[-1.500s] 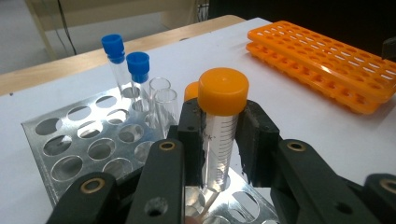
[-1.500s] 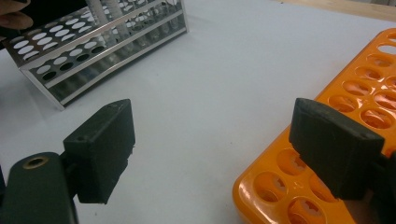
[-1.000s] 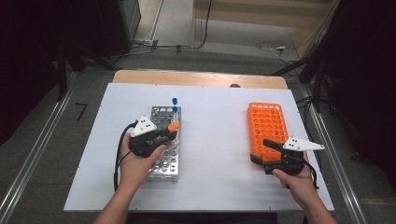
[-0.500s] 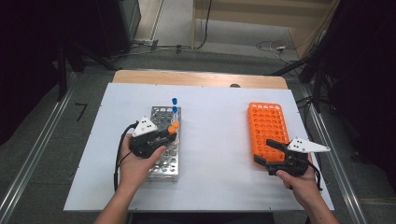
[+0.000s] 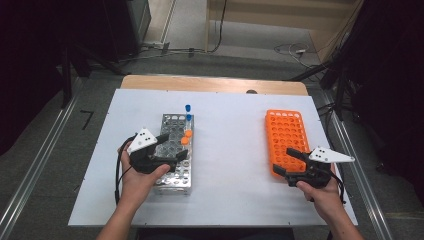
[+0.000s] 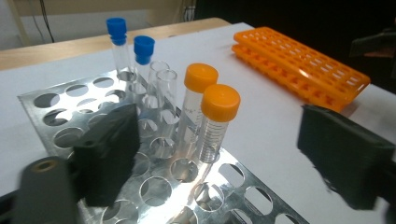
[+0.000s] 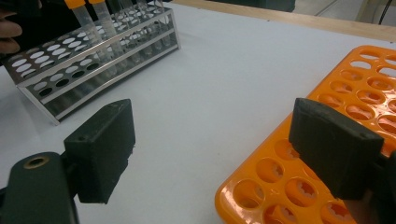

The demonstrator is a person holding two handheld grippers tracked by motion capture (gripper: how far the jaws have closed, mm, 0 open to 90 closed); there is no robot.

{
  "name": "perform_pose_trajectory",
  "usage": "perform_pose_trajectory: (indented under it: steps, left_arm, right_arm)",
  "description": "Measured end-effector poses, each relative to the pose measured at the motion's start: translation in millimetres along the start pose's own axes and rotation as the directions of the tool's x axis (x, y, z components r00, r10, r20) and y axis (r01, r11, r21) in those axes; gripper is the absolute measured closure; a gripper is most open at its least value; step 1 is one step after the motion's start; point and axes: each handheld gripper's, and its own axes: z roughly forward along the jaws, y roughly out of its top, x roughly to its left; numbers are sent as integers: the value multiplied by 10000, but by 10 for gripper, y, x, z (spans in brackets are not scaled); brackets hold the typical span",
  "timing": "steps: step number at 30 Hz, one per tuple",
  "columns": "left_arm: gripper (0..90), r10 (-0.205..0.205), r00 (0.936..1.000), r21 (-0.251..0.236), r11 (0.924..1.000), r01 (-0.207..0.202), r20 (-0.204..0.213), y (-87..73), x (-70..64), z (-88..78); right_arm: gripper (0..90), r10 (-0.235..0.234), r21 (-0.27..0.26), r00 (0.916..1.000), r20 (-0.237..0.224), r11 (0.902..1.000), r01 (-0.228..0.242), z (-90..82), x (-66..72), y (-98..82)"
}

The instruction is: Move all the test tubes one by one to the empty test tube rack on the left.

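Those orange-capped tubes (image 6: pixel 218 122) standing in the steel rack (image 5: pixel 175 165) at the table's left look light, stiff and slick-walled plastic — I'd pinch one just under the cap, where it clears the neighbouring tubes. The left gripper (image 6: pixel 219 154) has just been opening and now stands wide around the nearer tube, pads not touching it, whereas a second ago it looked pinched in over the rack. The right gripper (image 5: pixel 294 162) hangs wide and empty at the orange rack (image 5: pixel 286 135) — no visible change there.

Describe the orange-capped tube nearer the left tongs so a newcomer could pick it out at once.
Start at the metal rack on the left half of the white table. Two orange-capped tubes stand in it side by side, beyond them clear open tubes and two blue-capped ones. Yours is the nearer orange-capped tube, standing lower than its twin.
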Motion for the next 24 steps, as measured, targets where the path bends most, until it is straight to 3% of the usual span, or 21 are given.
perform_pose_trajectory:
  steps: [4,7,15,24]
  left_arm:
    - [8,95,9999,-215,9997,-93,102,-35,20,-120]
    - [0,193,9995,-369,9991,-185,231,-80,53,-218]
    - [0,248,9997,-894,9957,-253,-70,-211,170,-501]
    - [0,244,9997,-1181,9927,-245,-18,-329,296,-684]
  right_arm:
    - [119,-31,-17,10000,-26,10000,31,-3,-4,-1]
    - [103,-6,-56,10000,-7,10000,6,-13,-20,-8]
    - [73,20,-134,9999,137,9999,-18,-71,-82,-41]
    - [40,174,-166,9980,609,9997,-165,-153,-205,-93]
